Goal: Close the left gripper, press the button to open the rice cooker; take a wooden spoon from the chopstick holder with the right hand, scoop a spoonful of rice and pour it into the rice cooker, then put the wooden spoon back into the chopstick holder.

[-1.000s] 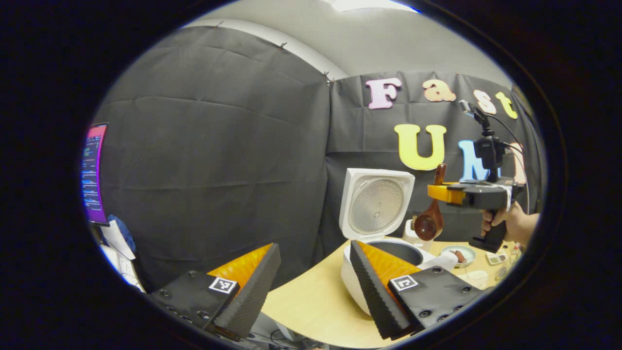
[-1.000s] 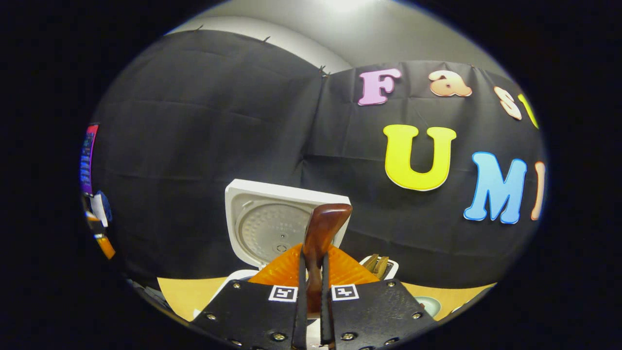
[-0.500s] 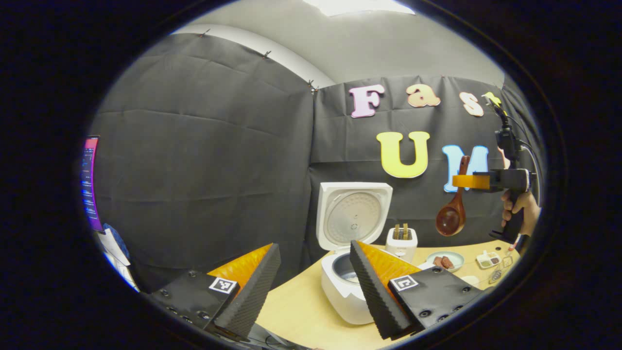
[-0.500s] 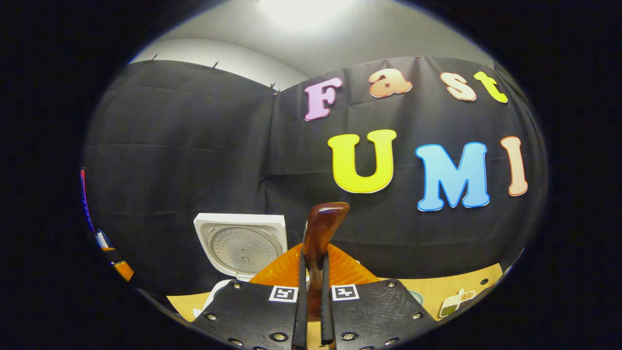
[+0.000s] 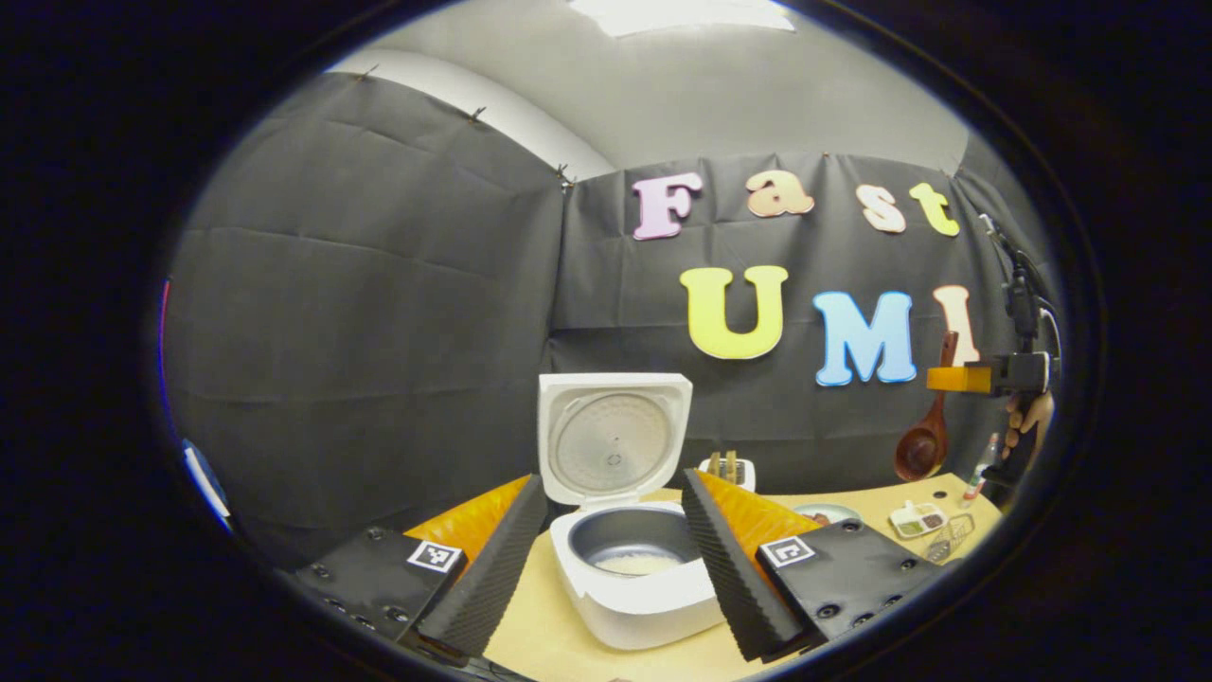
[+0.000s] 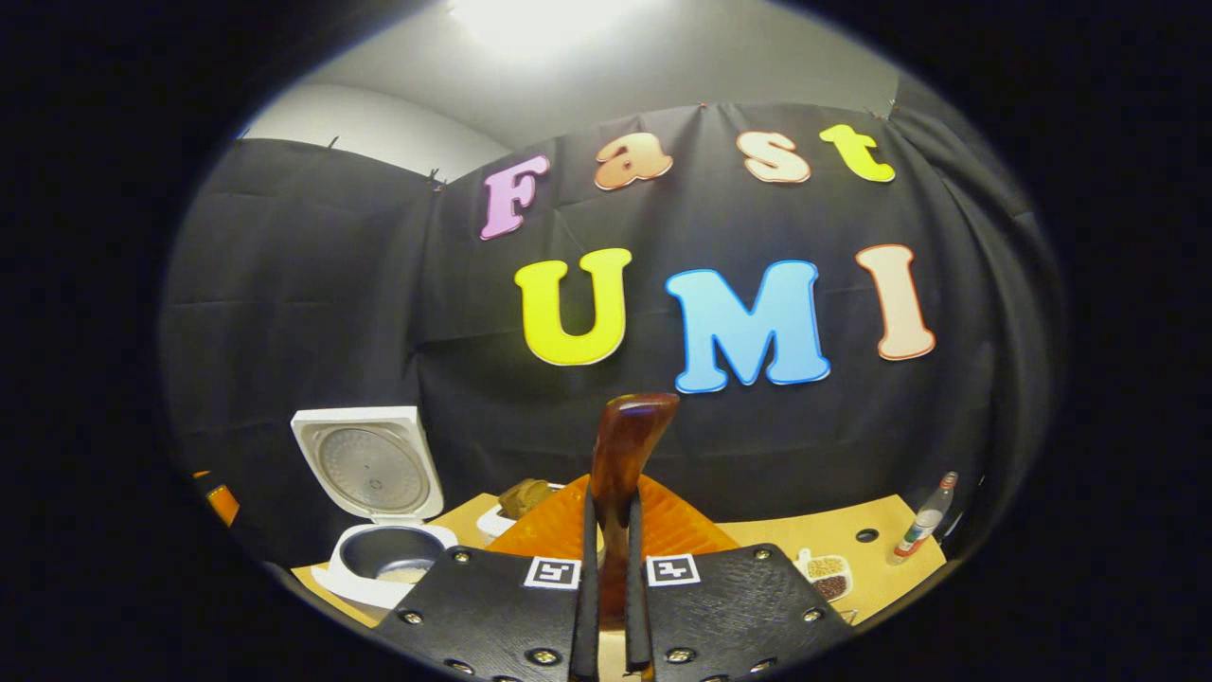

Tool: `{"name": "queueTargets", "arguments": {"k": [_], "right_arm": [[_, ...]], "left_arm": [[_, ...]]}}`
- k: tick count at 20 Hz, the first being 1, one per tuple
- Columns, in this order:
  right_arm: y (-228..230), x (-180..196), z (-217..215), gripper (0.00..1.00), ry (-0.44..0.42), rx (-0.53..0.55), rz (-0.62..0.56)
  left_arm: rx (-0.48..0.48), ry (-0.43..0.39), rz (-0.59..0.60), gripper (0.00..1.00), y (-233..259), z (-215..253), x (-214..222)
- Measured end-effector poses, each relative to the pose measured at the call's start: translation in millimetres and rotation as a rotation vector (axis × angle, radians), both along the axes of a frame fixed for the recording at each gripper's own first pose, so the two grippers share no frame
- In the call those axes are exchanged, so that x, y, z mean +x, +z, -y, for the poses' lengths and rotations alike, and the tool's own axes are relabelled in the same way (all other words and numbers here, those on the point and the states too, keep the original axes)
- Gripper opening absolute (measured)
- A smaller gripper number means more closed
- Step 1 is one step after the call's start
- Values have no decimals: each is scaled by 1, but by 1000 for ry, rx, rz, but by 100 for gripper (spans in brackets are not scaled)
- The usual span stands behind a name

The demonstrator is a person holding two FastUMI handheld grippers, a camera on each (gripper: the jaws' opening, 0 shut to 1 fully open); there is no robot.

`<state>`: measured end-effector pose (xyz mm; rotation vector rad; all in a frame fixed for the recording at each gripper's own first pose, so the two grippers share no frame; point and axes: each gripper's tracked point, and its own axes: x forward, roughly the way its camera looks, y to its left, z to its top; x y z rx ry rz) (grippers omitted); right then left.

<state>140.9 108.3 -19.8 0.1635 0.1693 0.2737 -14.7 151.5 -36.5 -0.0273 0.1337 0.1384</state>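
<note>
On the table (image 5: 568, 644) we see the rice cooker (image 5: 632, 578) with its lid raised and white rice in the pot. Our left tongs (image 5: 614, 554) hang spread wide, one finger on each side of the cooker, holding nothing. Just behind the cooker stands the chopstick holder (image 5: 727, 471). Well right of the cooker, above the table, our right tongs (image 6: 606, 559) are pressed onto the handle of the wooden spoon (image 5: 923, 450), its bowl hanging down. Right of the cooker lie a small dish (image 5: 917, 519) and a bottle (image 6: 923, 519); we can read no label.
</note>
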Motion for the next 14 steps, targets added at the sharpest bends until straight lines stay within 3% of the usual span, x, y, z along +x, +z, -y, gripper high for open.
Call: {"name": "queueTargets", "arguments": {"k": [6, 14], "right_arm": [[-25, -1, 78, 11, -117, 18, -53], [-74, -12, 158, 11, -261, 38, -139]], "left_arm": [[-9, -55, 8, 95, 9, 47, 15], [1, -104, 14, 100, 15, 85, 20]]}}
